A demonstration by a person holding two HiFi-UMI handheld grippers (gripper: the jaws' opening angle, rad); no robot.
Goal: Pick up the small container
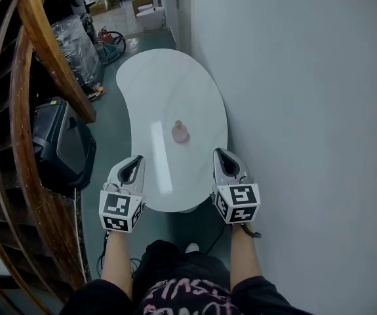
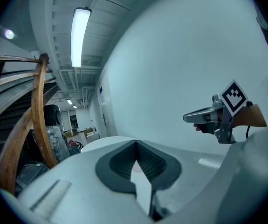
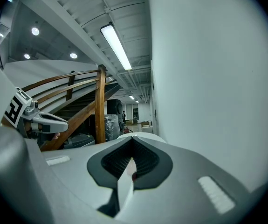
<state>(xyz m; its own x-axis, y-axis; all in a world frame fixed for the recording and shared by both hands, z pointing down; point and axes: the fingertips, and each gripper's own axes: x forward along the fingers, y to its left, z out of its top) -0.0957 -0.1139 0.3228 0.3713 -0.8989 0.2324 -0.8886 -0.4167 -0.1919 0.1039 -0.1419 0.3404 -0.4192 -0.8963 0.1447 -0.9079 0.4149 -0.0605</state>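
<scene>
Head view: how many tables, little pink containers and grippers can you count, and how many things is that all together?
table: 1
small pink container: 1
grippers: 2, the left gripper and the right gripper
Total: 4

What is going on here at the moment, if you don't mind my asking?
A person stands at the near end of a white table that sits against a wall, with a gripper in each hand. The small container, a pinkish thing, sits alone on the table and nothing touches it. The left gripper and the right gripper are held on either side of it, short of it. Both have their jaws together on nothing. The pick-up has not begun.
</scene>
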